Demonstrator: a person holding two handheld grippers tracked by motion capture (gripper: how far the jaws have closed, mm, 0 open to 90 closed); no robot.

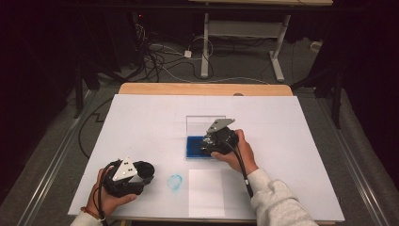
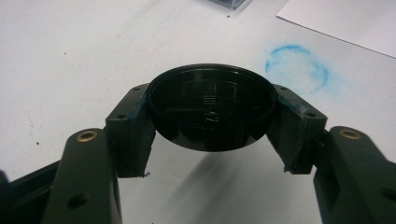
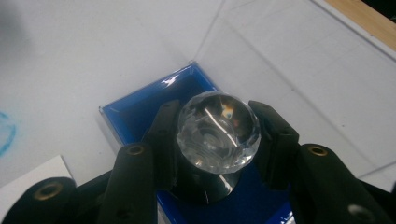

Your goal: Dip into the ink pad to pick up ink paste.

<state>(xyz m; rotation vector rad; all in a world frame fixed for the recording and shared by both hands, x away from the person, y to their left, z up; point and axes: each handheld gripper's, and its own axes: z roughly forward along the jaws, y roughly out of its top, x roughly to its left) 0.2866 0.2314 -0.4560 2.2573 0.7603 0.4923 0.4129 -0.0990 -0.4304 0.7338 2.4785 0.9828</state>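
Note:
My left gripper (image 2: 215, 125) is shut on a round black cap (image 2: 212, 107), held just above the white table cover near the front left; from above the cap (image 1: 145, 168) pokes out of that gripper (image 1: 141, 173). My right gripper (image 3: 219, 136) is shut on the clear faceted knob (image 3: 218, 131) of a stamp whose black base (image 3: 205, 187) stands on the blue ink pad (image 3: 140, 112). In the high view the right gripper (image 1: 210, 144) sits over the ink pad (image 1: 192, 147), whose clear lid (image 1: 200, 123) stands upright behind it.
A blue ring-shaped stamp mark (image 1: 175, 181) lies on the white cover between the hands, also close beyond the cap (image 2: 296, 70). A white paper sheet (image 1: 206, 192) lies at the front middle. The wooden table edge (image 1: 202, 89) runs along the far side.

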